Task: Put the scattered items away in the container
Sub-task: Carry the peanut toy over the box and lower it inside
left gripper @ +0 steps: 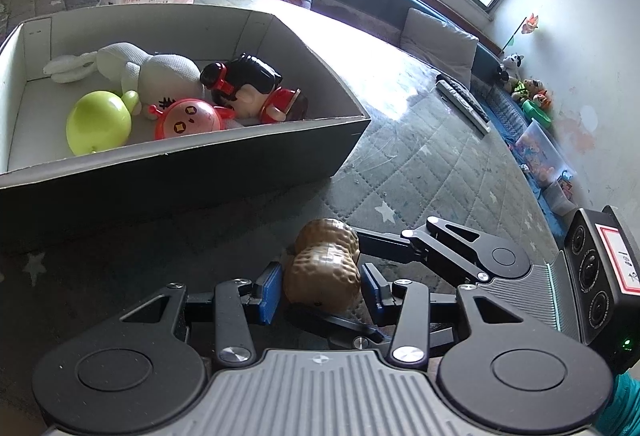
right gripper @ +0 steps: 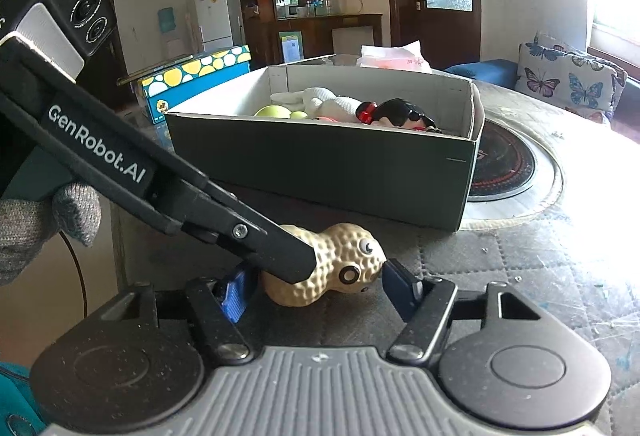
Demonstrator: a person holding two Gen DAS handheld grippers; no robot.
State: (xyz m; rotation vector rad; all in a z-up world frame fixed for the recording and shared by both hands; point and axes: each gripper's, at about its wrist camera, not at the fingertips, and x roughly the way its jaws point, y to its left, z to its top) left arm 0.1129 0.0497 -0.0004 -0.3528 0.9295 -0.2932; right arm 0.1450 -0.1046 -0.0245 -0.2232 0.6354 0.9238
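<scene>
Nearly done, we have four toys in the box (left gripper: 192,156), both grippers' jaws apart around the peanut toy (left gripper: 324,268) lying on the surface (left gripper: 420,164).

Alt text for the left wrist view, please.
The left tongs bracket a brown peanut toy on the quilted table, with the right tongs reaching in too. Behind, an open box holds four toys.

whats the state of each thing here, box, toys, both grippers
box: open-topped, on the table, toys inside
peanut toy: lying on the table outside the box, between both pairs of jaws
left gripper: jaws around the peanut toy, grip unclear
right gripper: open, jaws either side of the peanut toy
green ball: in the box
white rabbit: lying in the box
</scene>
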